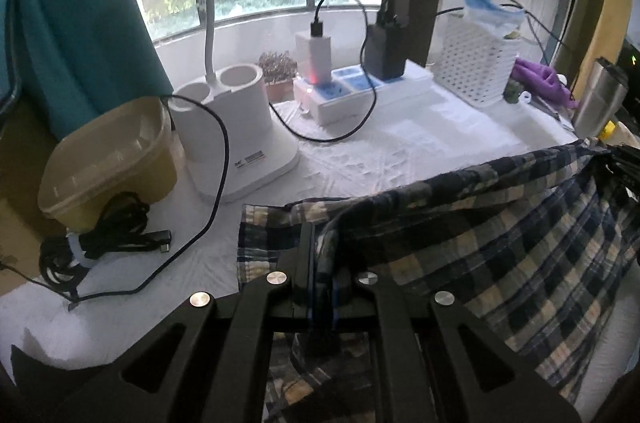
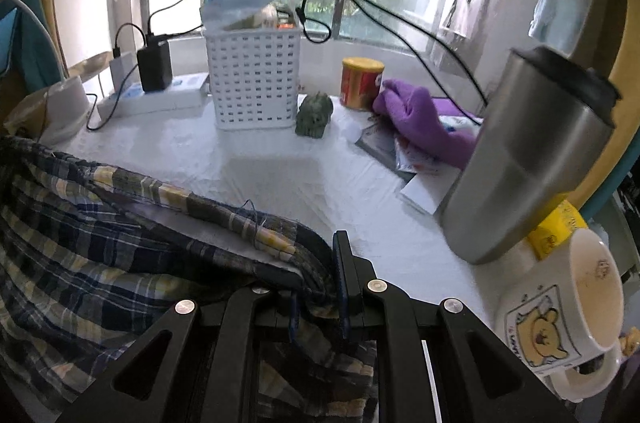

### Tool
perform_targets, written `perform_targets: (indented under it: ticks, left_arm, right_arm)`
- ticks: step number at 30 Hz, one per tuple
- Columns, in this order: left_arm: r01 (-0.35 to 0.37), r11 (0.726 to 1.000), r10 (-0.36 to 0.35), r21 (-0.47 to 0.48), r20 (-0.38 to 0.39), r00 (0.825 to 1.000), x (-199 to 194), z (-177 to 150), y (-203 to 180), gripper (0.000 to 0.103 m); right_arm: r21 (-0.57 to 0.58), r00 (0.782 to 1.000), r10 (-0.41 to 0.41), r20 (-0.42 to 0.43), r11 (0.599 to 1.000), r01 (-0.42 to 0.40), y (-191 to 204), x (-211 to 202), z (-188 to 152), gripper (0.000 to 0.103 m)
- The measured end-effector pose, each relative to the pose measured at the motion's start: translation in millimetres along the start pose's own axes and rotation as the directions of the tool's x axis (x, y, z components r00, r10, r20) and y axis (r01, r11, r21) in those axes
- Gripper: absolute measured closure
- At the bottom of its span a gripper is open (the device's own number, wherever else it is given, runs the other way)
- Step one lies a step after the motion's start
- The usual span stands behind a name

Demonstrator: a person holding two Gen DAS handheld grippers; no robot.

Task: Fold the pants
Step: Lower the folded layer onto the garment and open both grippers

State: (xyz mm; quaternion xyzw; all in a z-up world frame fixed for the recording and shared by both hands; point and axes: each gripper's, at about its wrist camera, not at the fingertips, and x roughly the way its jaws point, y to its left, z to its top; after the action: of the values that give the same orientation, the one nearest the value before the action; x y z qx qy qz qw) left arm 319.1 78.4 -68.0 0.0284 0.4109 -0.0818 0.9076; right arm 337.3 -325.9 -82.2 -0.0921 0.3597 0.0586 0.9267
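Note:
The pants point(image 1: 480, 247) are blue, navy and cream plaid. They hang stretched between my two grippers above the white-covered table point(image 1: 400, 143). My left gripper point(image 1: 320, 263) is shut on the left corner of the pants' upper edge. The cloth runs from there up to the right. In the right wrist view the pants point(image 2: 100, 263) fill the lower left. My right gripper point(image 2: 324, 275) is shut on the right corner of the same edge, with cloth bunched between its fingers point(image 2: 344, 263).
At the back stand a white lamp base point(image 1: 236, 135), a power strip with chargers point(image 1: 360, 87) and a white basket point(image 2: 256, 79). A tan tub point(image 1: 108, 159) and coiled cables point(image 1: 100, 239) lie left. A steel tumbler point(image 2: 528, 159), mug point(image 2: 568, 311), purple cloth point(image 2: 420, 119) and red can point(image 2: 360, 83) crowd the right.

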Motion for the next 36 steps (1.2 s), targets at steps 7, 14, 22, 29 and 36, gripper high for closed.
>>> perform_targets:
  ticks: [7,14,22,29,36]
  left_arm:
    - [-0.038,0.998,0.036,-0.046,-0.034,0.999,17,-2,20,0.082]
    - [-0.122,0.985,0.12,-0.121,-0.022,0.992,10,-1,49,0.082]
    - [-0.1,0.982,0.099,-0.16,-0.013,0.995,-21,-13,58,0.067]
    - [-0.046,0.981,0.044,-0.187,-0.014,0.999,-47,-40,53,0.058]
    - [-0.01,0.986,0.007,-0.168,-0.018,1.0,-66,-66,31,0.058]
  right_arm:
    - [-0.006,0.999,-0.014,-0.034,1.0,0.014,5,14,1,0.088]
    - [-0.012,0.998,-0.033,-0.051,0.999,0.033,6,16,3,0.088]
    - [-0.018,0.998,-0.051,-0.039,0.999,0.051,6,-3,8,0.079]
    - [-0.001,0.998,-0.062,0.011,0.998,0.062,-1,-33,6,0.002]
    - [0.016,0.997,-0.073,0.026,0.997,0.073,-4,-58,-4,0.002]
